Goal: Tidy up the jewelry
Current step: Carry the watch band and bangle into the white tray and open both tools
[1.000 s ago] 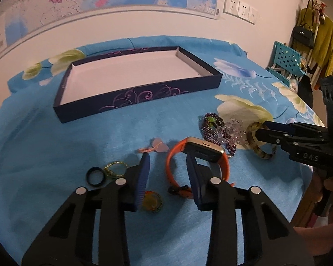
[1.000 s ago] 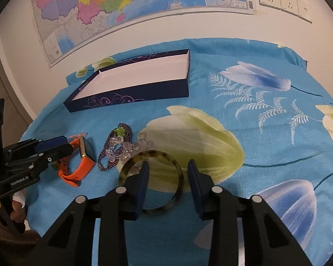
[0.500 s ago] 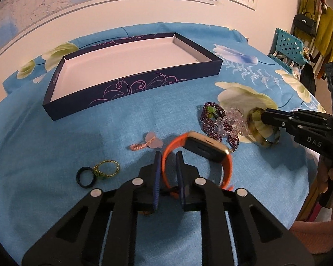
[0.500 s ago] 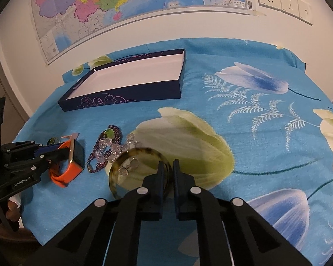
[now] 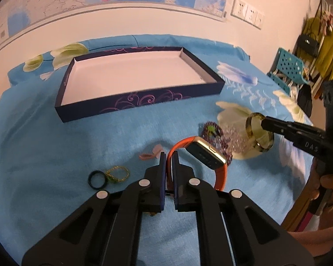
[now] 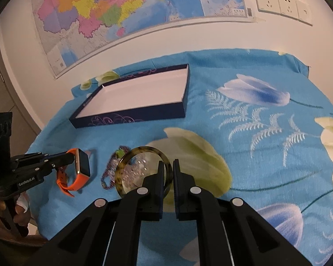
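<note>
Both loads sit lifted near the bed's front edge, left gripper pinching the orange-strapped smartwatch, right gripper pinching the tortoiseshell bangle (left's closer), shallow navy cardboard tray straight ahead, lying crosswise.

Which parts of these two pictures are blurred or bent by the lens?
Left wrist view: the purple bead necklace is motion-smeared and the wall map's lower edge bows. Right wrist view: the blue flowered cloth is soft at right, the dark blue tray sharper.

Wall map; sockets; floral bedspread
</note>
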{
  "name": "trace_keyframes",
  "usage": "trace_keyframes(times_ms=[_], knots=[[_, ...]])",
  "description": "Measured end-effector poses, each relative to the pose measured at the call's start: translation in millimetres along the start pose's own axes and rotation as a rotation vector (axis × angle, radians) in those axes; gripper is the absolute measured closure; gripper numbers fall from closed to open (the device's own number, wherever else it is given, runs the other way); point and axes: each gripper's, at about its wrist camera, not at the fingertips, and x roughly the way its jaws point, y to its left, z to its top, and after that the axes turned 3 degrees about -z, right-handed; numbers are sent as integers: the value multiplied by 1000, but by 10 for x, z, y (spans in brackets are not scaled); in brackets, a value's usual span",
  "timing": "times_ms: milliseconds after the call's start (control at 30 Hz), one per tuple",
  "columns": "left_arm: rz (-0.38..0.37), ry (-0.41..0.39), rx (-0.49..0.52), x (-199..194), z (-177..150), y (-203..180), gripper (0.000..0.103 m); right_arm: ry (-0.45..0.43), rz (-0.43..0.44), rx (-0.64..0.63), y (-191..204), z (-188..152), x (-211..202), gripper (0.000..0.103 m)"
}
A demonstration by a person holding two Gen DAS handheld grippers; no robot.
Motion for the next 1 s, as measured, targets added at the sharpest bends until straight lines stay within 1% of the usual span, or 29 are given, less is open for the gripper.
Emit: trace_keyframes(times_ms=[167,333,533,800,1000], knots=[[-6,-48,-35,-123,153,121,97,-23,27,-19,50,155,16,97],[14,-97,-60,-200,365,258,97,-56,33,-64,142,388,84,97],[38,-133,-94,-182,636,482,97,-86,32,-102,187,687,219,97],[91,-146,-148,40,1004,829,97,-59,37,-120,263,1073,613,97],[117,-121,-200,345,1279,1080,97,-25,31,-113,284,1386,1038,97]])
